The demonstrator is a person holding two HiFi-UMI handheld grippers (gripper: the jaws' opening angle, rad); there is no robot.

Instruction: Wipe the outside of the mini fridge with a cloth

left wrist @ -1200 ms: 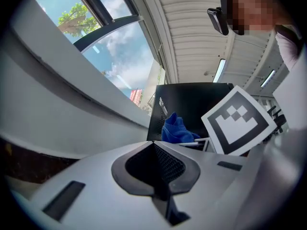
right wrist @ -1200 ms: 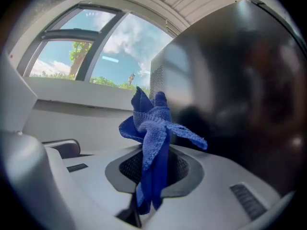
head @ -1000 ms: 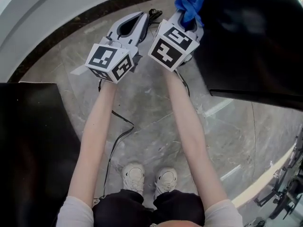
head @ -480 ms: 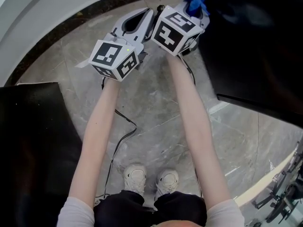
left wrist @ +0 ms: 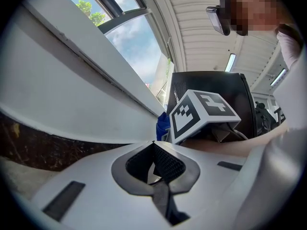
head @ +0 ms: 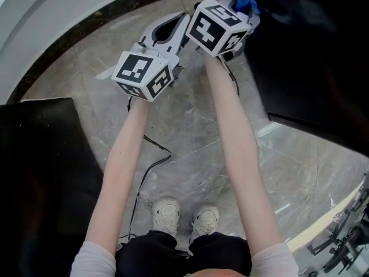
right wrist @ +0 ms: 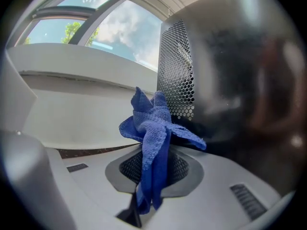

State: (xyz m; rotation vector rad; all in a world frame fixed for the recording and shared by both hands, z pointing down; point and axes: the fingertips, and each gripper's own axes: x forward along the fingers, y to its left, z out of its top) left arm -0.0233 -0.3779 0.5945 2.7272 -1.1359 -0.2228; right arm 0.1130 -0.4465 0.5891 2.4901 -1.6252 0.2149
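The right gripper [right wrist: 152, 174] is clenched on a blue cloth [right wrist: 152, 123]. In the right gripper view its jaws are pressed together on the cloth's lower folds. The rest of the cloth stands up in a crumpled bunch beyond the fingertips, and one flap spreads towards the mini fridge [right wrist: 230, 80]. The fridge is just ahead and to the right of this gripper, a glossy black box. A perforated panel [right wrist: 177, 75] faces the cloth. Whether the cloth touches the fridge cannot be made out.

In the head view the top edge of the frame cuts off the cloth, and the marker cube [head: 218, 26] covers most of this gripper.

The left gripper [left wrist: 153, 146] is just left of the right one. Its jaws are closed tip to tip with nothing between them; only the small hollow between the pads shows. Past its tips, the other gripper's cube hides all but a blue sliver of the cloth.

Beyond both grippers a curved white wall [left wrist: 72, 90] rises above a dark band to windows. Below the outstretched arms lies a grey marble floor [head: 184, 137], where a thin black cable [head: 147, 166] trails towards a pair of white shoes [head: 184, 217]. A large black shape [head: 40, 183] fills the lower left of the head view, too dark to identify.
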